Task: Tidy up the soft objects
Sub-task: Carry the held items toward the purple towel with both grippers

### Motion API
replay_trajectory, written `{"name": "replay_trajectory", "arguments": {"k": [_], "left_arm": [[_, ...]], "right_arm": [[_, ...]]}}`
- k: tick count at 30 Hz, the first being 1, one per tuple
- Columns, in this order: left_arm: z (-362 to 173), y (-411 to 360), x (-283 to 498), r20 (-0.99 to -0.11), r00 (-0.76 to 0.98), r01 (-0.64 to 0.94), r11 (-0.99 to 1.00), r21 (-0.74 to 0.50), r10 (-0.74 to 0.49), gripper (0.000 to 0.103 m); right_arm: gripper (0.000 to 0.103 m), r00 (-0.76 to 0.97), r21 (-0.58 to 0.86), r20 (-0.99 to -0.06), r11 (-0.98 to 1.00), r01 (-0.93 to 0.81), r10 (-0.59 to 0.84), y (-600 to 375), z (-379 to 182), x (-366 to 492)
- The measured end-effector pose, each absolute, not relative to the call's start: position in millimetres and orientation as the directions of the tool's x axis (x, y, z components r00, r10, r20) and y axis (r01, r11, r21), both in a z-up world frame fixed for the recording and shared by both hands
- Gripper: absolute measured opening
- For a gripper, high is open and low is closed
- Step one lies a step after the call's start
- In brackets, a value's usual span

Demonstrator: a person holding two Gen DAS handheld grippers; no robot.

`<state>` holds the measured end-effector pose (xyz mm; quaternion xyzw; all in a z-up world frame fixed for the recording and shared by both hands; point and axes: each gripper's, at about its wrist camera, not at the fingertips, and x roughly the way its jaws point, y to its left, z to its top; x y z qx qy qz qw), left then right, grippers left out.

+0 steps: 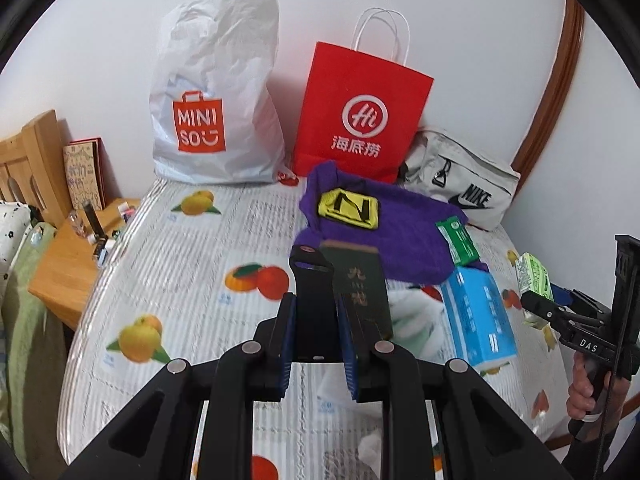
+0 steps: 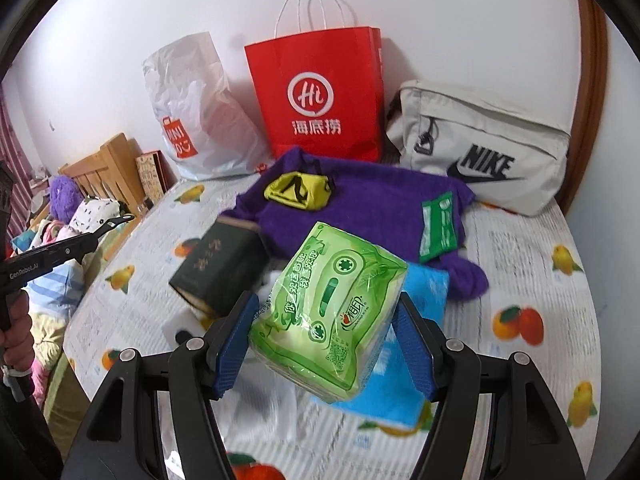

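Two grippers clamped, left gripper point(image 1: 316, 280) on dark box point(image 1: 362, 292), right gripper point(image 2: 324, 336) on green tissue pack point(image 2: 328, 308), blue pack point(image 2: 424, 292) half hidden.

Bright even daylight, soft shadows; strong fisheye bending, black vignette corners, slight motion blur throughout.

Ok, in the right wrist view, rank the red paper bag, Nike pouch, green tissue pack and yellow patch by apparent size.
1. red paper bag
2. Nike pouch, green tissue pack: alike; the pack is nearest the camera, so unranked
3. yellow patch
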<state>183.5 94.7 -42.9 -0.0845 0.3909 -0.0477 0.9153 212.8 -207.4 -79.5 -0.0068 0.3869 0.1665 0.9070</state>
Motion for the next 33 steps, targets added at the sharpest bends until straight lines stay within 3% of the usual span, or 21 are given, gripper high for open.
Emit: {"name": "replay_trajectory", "arguments": {"k": [21,33], "left_arm": [[-35.0,86.5,250.2,-0.726,0.677,0.001,0.987,-0.163,-0.121,0.02],[-49.0,92.2,299.7,-0.718,0.676,0.015,0.978,-0.207,-0.163,0.02]], "right_arm": [[0.067,0.63,0.116,-0.72,0.946,-0.304,0.291,-214.5,-98.0,299.4],[0.067,0.599,0.133,-0.738,0.937,-0.322,0.311,-202.0,-112.0,336.4]]}}
